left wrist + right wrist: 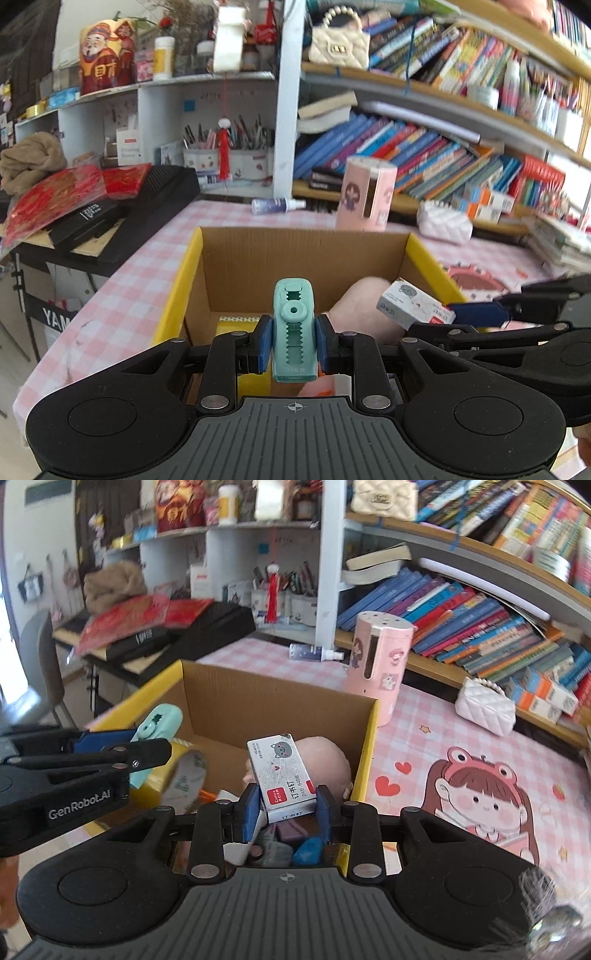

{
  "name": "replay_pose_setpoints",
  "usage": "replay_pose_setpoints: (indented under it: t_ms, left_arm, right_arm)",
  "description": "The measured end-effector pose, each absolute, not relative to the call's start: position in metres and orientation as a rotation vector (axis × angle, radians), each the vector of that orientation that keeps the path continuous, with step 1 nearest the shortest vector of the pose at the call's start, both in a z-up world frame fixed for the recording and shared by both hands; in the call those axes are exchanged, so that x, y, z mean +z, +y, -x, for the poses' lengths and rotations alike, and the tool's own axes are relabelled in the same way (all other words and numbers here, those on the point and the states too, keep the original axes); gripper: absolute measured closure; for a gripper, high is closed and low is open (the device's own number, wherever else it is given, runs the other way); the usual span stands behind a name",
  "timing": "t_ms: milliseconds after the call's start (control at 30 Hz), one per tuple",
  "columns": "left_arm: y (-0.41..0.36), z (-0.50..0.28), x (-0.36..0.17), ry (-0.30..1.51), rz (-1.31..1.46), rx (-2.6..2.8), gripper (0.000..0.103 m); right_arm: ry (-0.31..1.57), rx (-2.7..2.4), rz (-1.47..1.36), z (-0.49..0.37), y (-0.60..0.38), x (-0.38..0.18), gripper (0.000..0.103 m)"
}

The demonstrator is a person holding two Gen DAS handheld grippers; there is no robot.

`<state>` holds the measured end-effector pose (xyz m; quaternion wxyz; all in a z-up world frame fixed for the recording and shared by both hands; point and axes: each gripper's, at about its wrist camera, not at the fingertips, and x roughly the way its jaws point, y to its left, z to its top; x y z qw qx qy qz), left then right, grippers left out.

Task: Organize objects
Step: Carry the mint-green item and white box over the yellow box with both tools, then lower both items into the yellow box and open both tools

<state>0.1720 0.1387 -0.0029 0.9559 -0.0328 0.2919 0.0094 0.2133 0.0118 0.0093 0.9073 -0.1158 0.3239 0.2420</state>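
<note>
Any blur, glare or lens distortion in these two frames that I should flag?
Left wrist view: fisheye bends the bookshelf into arcs; the held teal stapler is sharp. Right wrist view: the tape roll and red packets are motion-smeared, bright window light washes the left edge, and the staple box stays readable.

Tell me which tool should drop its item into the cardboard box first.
Right, probably. The right tool holds the white staple box directly above the brown cardboard box. The left tool grips the teal plastic clip nearer the box's front edge.

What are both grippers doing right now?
Left gripper shut on teal clip. Right gripper shut on staple box. Both over the carton. Nothing blocking.
</note>
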Motion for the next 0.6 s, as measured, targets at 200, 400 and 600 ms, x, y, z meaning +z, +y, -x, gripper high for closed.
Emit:
replay_pose_setpoints:
  t_ms: [200,400,600]
  left_arm:
    - [0.135,-0.185,-0.017,0.64,0.021,0.026,0.08]
    - [0.131,-0.195,-0.023,0.65,-0.036,0.035,0.08]
    - [0.125,-0.199,-0.024,0.644,-0.083,0.019,0.08]
  right_arm:
    - [0.706,0.528,0.32,-0.231,0.02,-0.009,0.073]
    - [0.711,0.565,0.391,-0.237,0.03,-0.019,0.073]
    - [0.71,0.572,0.45,-0.243,0.039,-0.023,0.072]
